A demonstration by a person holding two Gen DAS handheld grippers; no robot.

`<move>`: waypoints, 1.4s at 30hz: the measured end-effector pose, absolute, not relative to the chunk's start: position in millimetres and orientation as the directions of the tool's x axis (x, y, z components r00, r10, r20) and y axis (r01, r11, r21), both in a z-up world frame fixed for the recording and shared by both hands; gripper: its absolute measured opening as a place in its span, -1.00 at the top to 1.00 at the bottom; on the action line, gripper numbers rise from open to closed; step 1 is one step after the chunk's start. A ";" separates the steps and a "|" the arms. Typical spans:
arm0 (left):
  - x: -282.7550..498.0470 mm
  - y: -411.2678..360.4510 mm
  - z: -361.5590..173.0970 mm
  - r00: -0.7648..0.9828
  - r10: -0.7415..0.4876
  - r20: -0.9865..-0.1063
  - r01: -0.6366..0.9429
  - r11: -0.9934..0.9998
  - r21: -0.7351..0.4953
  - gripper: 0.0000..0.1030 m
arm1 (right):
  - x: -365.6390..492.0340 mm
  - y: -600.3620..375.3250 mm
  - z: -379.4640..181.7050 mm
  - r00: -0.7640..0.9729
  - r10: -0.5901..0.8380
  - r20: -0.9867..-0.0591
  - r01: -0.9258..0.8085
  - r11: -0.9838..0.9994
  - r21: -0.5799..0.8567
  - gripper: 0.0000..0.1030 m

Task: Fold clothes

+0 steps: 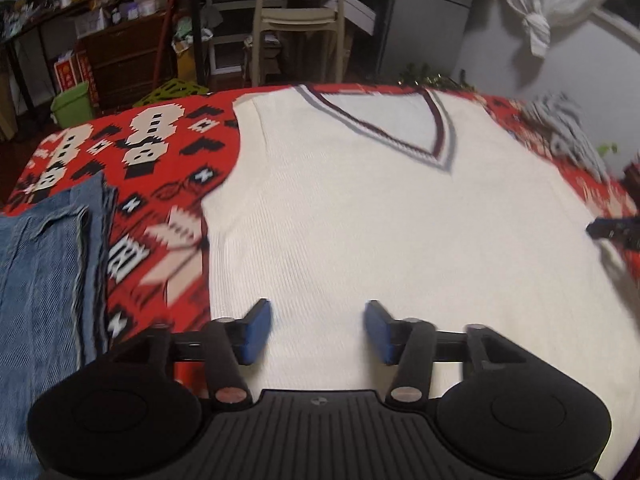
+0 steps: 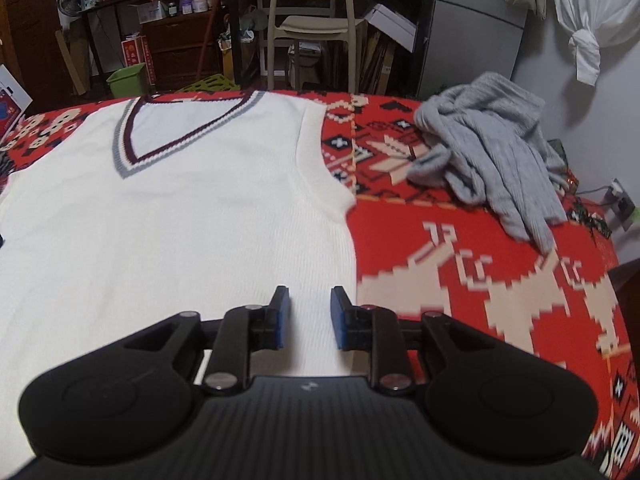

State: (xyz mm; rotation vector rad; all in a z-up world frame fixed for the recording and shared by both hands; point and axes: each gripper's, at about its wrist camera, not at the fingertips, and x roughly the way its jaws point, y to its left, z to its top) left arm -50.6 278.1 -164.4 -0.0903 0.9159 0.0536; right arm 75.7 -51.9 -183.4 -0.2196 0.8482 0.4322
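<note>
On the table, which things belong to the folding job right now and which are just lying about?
In the job:
white vest, spread flat
left hand-held gripper, open
right hand-held gripper, open

Lying about:
grey garment, crumpled
denim garment
red patterned cloth
chair

Left gripper (image 1: 318, 330) and right gripper (image 2: 309, 318): matte black bodies with a ribbed centre plate, two rounded side housings and hinged black linkage arms fastened by silver pivot screws (some look reddish). Each finger carries a blue pad (image 1: 256, 332).
</note>
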 end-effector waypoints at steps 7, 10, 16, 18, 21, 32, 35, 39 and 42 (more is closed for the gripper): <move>-88.2 271.4 -158.0 0.578 0.027 -0.815 -0.114 0.992 -0.048 -0.44 | 26.7 -66.7 -176.2 0.549 0.279 -0.788 -0.499 0.866 -0.041 0.15; -95.6 265.0 -148.3 0.585 0.016 -0.811 -0.153 0.984 -0.091 -0.65 | 12.5 -68.2 -168.2 0.549 0.269 -0.792 -0.488 0.872 -0.042 -0.02; -91.7 228.6 -136.7 0.629 0.006 -0.778 -0.159 0.980 -0.121 -0.76 | -14.4 -32.1 -143.7 0.596 0.339 -0.728 -0.535 0.844 -0.045 -0.68; -84.7 216.4 -141.9 0.632 0.011 -0.775 -0.143 0.984 -0.103 -0.76 | -13.8 -14.6 -146.8 0.585 0.348 -0.732 -0.550 0.834 -0.042 -0.77; -74.1 209.3 -157.8 0.607 0.025 -0.794 -0.148 0.986 -0.082 -0.76 | -11.8 5.6 -157.2 0.572 0.344 -0.744 -0.553 0.832 -0.041 -0.83; -65.5 198.2 -179.1 0.588 0.121 -0.800 -0.202 0.979 -0.001 -1.00 | -6.3 21.5 -192.6 0.559 0.281 -0.780 -0.464 0.886 -0.014 -0.99; -67.4 194.5 -179.9 0.613 0.136 -0.778 -0.198 0.980 0.015 -1.00 | -8.0 21.6 -192.8 0.568 0.264 -0.779 -0.441 0.897 -0.017 -0.99; -71.2 190.5 -179.4 0.632 0.143 -0.762 -0.186 0.982 0.031 -1.00 | -12.6 20.7 -194.2 0.596 0.270 -0.756 -0.432 0.902 -0.018 -0.99; -73.1 194.3 -180.3 0.620 0.136 -0.773 -0.202 0.979 0.010 -1.00 | -14.2 19.1 -193.9 0.595 0.281 -0.753 -0.449 0.893 -0.020 -0.99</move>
